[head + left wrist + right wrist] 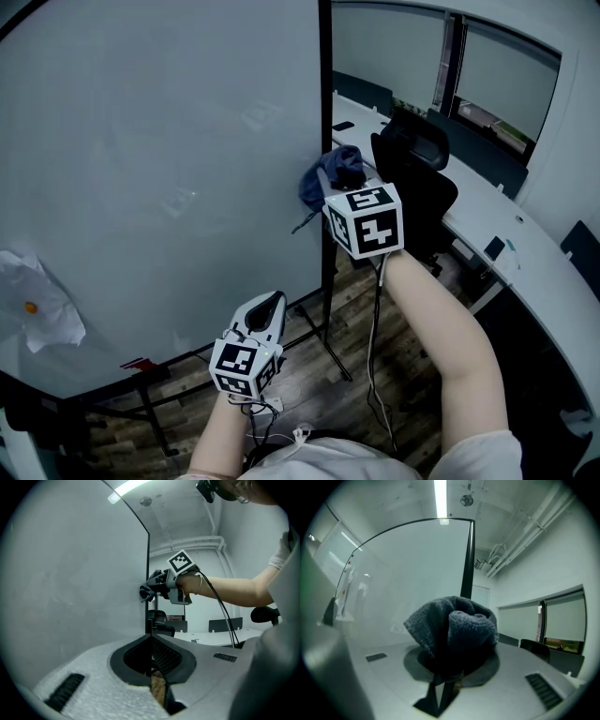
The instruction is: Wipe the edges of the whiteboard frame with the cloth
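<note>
Blue knitted cloth (454,625), bunched in the right claw (447,677), presses against the black frame (467,559).

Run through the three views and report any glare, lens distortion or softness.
Head view: dim, bluish, even light, with faint pale reflections on the whiteboard. Left gripper view: heavy fisheye, black corners, the frame curving along its top, ceiling light blown out. Right gripper view: same fisheye, the light strip glares, and the cloth sits so near the lens that it looks slightly soft.
</note>
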Tool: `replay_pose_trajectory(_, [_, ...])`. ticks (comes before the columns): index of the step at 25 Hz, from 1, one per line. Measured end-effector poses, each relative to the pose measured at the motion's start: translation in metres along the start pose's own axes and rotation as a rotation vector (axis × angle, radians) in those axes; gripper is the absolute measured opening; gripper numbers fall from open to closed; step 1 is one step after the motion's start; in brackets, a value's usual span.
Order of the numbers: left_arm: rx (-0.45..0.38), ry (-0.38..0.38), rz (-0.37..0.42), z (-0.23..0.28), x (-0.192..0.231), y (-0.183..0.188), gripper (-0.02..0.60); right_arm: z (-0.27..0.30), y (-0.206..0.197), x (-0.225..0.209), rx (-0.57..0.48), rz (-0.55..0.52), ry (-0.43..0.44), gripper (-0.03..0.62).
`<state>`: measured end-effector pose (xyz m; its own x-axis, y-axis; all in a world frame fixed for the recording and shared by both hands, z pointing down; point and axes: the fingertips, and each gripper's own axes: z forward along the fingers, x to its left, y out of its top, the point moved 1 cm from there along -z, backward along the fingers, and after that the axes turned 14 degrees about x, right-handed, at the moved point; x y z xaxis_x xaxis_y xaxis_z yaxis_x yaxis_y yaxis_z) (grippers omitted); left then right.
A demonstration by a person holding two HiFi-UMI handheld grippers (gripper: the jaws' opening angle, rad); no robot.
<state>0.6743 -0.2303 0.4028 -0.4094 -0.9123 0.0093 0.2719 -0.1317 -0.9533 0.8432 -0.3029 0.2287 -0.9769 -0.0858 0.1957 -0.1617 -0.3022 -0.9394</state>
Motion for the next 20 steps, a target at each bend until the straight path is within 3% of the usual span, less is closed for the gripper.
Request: replay_pose_trajectory(20, [0.083,-0.040,-0.060,0.021,-0.007,-0.047,0.018,0.043,-0.139,0.023,0.185,0.008,0.004,0.077])
